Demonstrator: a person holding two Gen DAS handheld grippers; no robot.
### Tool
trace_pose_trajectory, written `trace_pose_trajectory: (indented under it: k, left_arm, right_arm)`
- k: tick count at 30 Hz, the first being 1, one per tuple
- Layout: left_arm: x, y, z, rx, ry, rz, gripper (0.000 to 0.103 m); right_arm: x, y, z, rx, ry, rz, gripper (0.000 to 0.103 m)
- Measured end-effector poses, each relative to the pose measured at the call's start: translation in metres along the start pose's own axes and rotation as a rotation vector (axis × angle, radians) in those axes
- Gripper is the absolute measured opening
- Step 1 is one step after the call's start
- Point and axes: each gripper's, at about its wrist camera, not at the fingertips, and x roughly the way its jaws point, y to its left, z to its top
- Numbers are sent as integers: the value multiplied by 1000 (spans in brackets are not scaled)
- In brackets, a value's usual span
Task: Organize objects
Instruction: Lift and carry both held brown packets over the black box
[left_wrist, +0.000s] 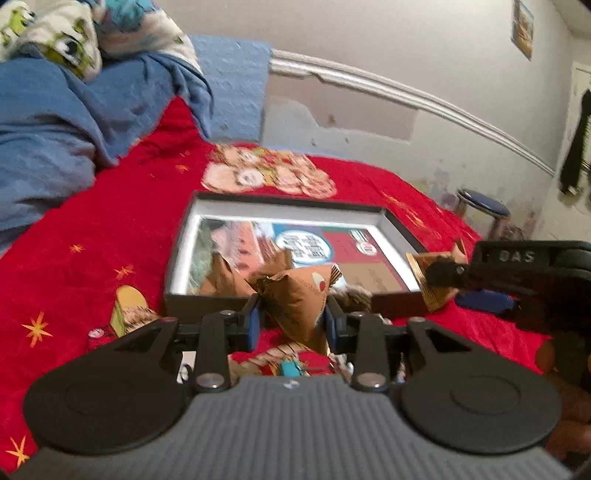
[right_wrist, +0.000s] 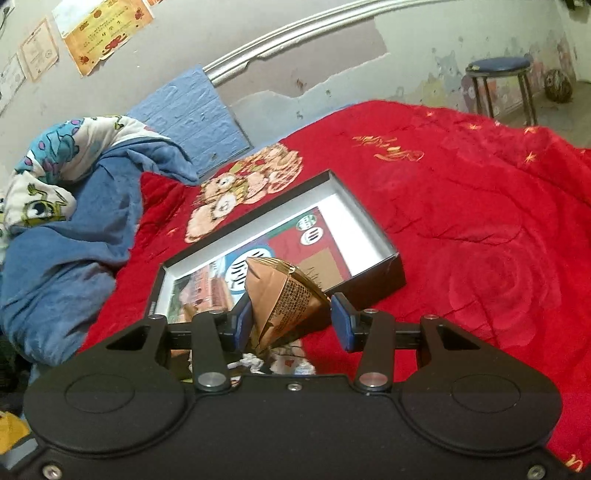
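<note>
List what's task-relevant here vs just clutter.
Job:
- brown packet in left gripper
- brown packet between right gripper fingers
- open black box

Lying about:
- blue blanket
- cartoon quilt
- stool
- wall certificates

A bed (right_wrist: 480, 192) fills most of both views, covered by a red blanket (left_wrist: 110, 236) with gold stars and a bear print. At its head end lie a crumpled blue quilt (left_wrist: 48, 122) and a white cartoon-print cover (right_wrist: 40, 199). Behind runs a grey wall (left_wrist: 388, 40) with peeling paint, a white moulding strip (left_wrist: 406, 92) and a blue textured panel (right_wrist: 188, 118). Certificates (right_wrist: 103, 33) are pinned high on it. Past the bed's foot a blue-topped stool (right_wrist: 498, 66) stands on the floor beside a ball (right_wrist: 557, 85).
</note>
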Motion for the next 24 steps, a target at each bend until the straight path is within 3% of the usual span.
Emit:
trace_pose_trajectory:
  k: [12, 17, 24]
  left_arm:
    - [-1, 2, 22, -33, -76, 3, 38]
    - [-7, -2, 35, 16, -136, 10, 38]
    - [2, -6, 71, -2, -160, 3, 37]
  right_arm:
    - [-2, -5, 16, 17, -24, 89, 43]
    - [-7, -10, 30, 37, -57, 118, 43]
    - [-4, -10, 56, 57, -82, 123, 43]
